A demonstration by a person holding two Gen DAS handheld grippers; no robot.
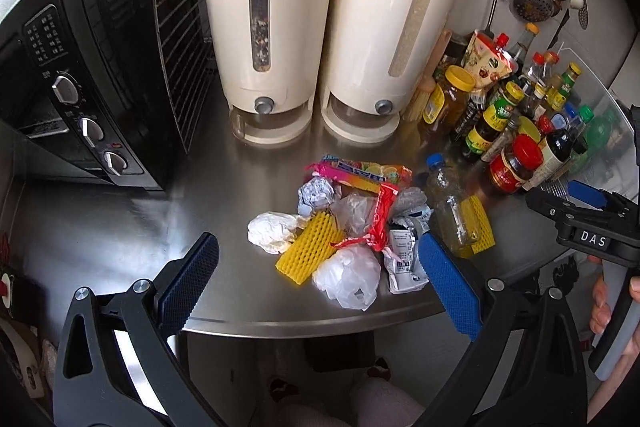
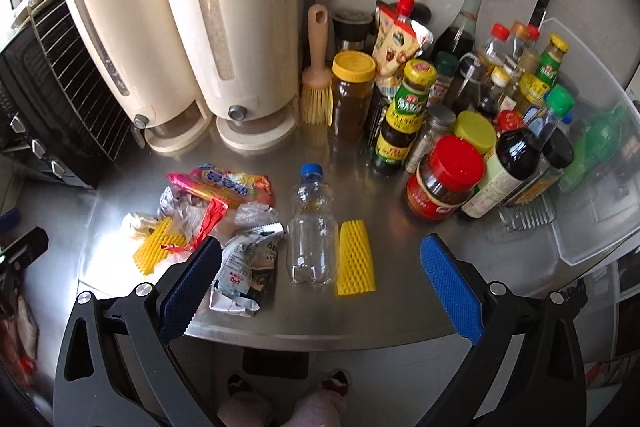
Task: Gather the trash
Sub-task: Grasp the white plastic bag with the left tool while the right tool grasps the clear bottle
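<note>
Empty bottle point(image 2: 311, 227) lies between crumpled wrappers point(image 2: 224, 211) and yellow foam net point(image 2: 355, 257).

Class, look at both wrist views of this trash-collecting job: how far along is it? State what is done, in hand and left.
Done: nothing shows as collected. In hand: nothing; the left hand-held gripper and right hand-held gripper hover open over the steel counter. Left: the clear empty plastic bottle with blue cap, the yellow foam net sleeve beside it, the crumpled foil milk pouch, and the colourful snack wrappers all lie there.
</note>
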